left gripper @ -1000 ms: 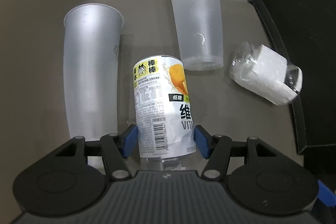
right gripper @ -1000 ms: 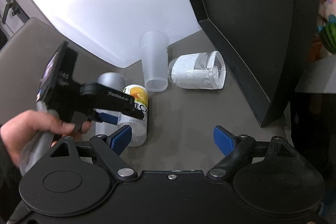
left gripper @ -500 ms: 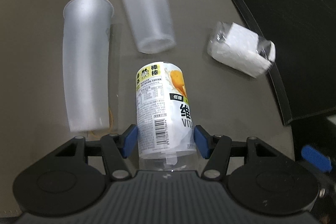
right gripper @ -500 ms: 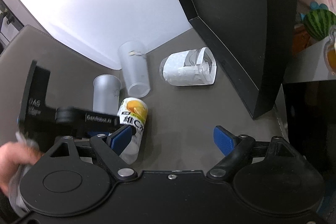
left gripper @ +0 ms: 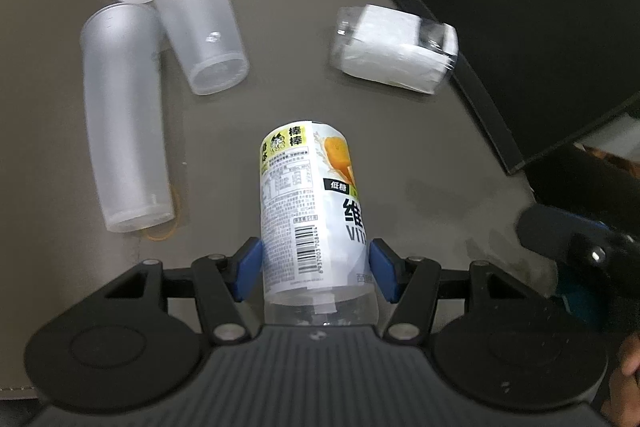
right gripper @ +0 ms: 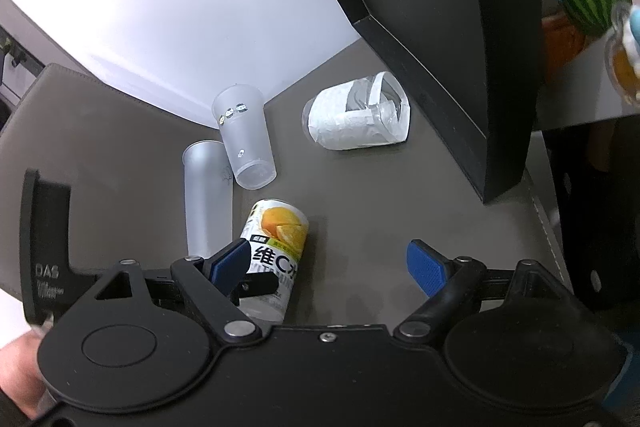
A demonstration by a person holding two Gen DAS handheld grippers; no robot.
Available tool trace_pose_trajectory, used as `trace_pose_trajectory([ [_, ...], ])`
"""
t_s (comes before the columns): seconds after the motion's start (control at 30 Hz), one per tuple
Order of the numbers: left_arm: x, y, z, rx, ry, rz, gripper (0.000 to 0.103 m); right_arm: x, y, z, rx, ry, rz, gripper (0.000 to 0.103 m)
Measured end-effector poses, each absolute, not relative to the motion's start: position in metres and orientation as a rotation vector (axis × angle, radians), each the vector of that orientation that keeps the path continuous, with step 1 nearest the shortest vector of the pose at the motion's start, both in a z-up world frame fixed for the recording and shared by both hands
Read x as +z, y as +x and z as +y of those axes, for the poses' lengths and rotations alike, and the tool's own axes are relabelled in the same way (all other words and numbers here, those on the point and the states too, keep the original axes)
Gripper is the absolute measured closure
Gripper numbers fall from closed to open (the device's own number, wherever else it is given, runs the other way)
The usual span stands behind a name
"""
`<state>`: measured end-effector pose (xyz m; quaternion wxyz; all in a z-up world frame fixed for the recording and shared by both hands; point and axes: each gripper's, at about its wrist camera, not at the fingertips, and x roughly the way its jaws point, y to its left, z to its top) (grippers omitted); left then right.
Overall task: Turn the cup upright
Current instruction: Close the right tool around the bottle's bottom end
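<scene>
My left gripper (left gripper: 316, 273) is shut on a clear bottle-shaped cup with a white and yellow orange-drink label (left gripper: 310, 211), holding it by its lower end with the far end pointing away. The same cup shows in the right wrist view (right gripper: 276, 247), held above the grey table (right gripper: 360, 219). My right gripper (right gripper: 332, 267) is open and empty, to the right of the held cup.
Two frosted plastic cups stand on the table, one tall (left gripper: 126, 119) and one wider (left gripper: 200, 23), also in the right wrist view (right gripper: 246, 139). A wrapped white paper roll (left gripper: 394, 49) lies at the right. A black box edge (right gripper: 440, 27) borders the right side.
My left gripper has carried the labelled cup back and to the right, away from the two frosted cups. The right gripper has drawn back and stayed open.
</scene>
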<state>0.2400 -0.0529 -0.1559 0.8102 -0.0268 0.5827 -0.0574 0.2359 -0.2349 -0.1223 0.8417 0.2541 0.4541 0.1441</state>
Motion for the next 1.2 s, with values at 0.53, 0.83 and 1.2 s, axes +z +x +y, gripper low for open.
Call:
trace_pose_trajectory([
  [0.53,-0.159,0.203,-0.088,-0.325,0.049,1.266,0.045,-0.151,0.245,-0.246,0.326,0.749,1.084,0.018],
  [0.83,-0.157,0.186,-0.094,-0.378,0.054,1.273,0.045,-0.162,0.249,-0.238,0.338,0.769,1.157,0.018],
  [1.2,-0.160,0.170,-0.099,-0.438,0.028,1.290,0.045,-0.179,0.252,-0.229,0.313,0.723,1.244,0.018],
])
